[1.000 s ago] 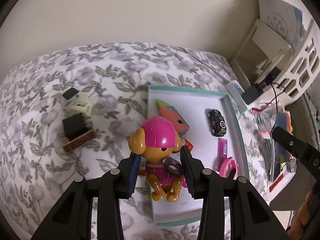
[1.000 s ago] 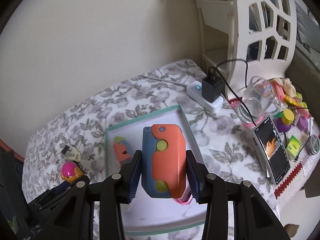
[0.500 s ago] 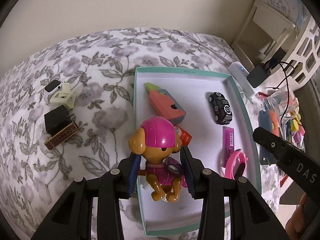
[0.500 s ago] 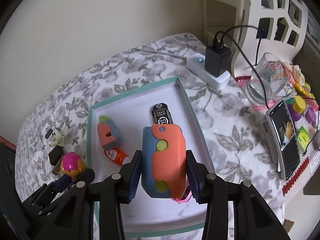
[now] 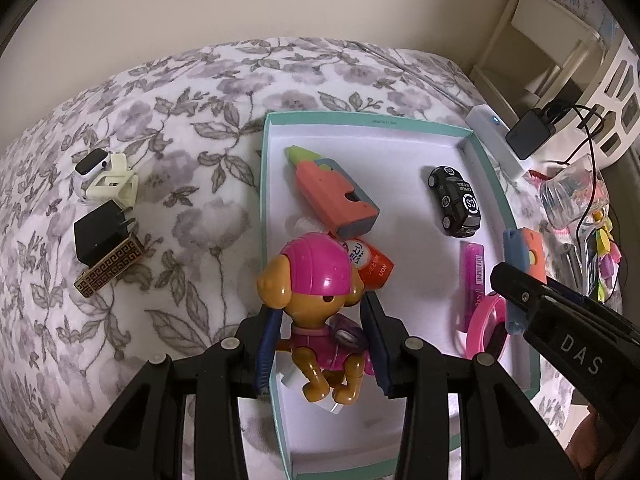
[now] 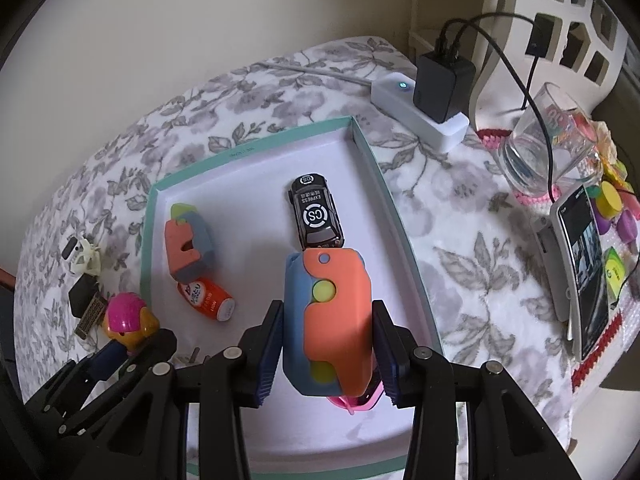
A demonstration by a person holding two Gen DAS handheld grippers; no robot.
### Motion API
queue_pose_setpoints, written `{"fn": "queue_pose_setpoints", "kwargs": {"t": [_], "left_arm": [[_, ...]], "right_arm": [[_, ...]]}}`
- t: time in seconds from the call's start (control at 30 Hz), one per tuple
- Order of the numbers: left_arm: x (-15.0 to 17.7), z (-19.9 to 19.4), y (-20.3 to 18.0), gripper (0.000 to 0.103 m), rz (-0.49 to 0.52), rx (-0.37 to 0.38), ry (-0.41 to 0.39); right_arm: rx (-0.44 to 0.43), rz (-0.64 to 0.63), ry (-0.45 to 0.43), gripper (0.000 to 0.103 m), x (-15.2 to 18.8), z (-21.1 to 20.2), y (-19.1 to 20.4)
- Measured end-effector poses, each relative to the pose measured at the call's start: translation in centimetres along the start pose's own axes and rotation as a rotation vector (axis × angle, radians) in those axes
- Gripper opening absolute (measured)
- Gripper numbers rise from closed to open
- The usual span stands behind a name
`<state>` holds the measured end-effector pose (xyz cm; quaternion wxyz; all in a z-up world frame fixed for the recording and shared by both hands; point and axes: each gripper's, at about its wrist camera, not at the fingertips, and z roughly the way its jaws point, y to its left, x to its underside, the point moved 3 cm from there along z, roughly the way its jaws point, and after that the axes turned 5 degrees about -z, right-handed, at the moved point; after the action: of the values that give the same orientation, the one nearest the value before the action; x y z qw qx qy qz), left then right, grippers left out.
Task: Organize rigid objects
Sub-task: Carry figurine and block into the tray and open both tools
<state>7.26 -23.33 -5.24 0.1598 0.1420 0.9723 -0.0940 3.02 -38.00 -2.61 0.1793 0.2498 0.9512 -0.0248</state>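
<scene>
Left gripper (image 5: pixel 322 344) pinching the pup figure (image 5: pixel 316 304), lower centre of frame over the teal box's (image 5: pixel 372 122) left wall. Right gripper (image 6: pixel 326 350) clamped on the orange-blue toy (image 6: pixel 326 320), lower centre, above the box floor. Toy car (image 6: pixel 316 212) sits mid-frame inside the box.

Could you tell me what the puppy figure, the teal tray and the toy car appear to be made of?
Puppy figure: glossy moulded plastic, judging by the highlights on its pink helmet. Teal tray: likely matte cardboard, with thin, folded-looking walls. Toy car: shiny black finish with printed lettering; plastic or die-cast metal, I cannot tell.
</scene>
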Motion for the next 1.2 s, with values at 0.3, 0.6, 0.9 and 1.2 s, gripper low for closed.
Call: {"fn": "queue_pose_setpoints", "kwargs": {"t": [0.3,0.6,0.9,1.2], "left_arm": [[0.3,0.6,-0.7,0.042,0.025,-0.002,0.014],[0.6,1.7,-0.4,0.042,0.02,-0.006,0.045],[0.6,2.0,-0.3,0.042,0.027,-0.018,0.044],[0.4,1.3,-0.5,0.042,0.036,-0.011,0.036]], "right_arm": [[0.01,-0.003,0.037,0.045,0.4,1.1,0.1],[0.032,-0.038,0.082,0.045,1.1,2.6,0.7],[0.033,-0.05,0.079,0.046,1.1,2.6,1.1],[0.038,-0.092,0.037,0.051,0.5,1.6,1.6]]}}
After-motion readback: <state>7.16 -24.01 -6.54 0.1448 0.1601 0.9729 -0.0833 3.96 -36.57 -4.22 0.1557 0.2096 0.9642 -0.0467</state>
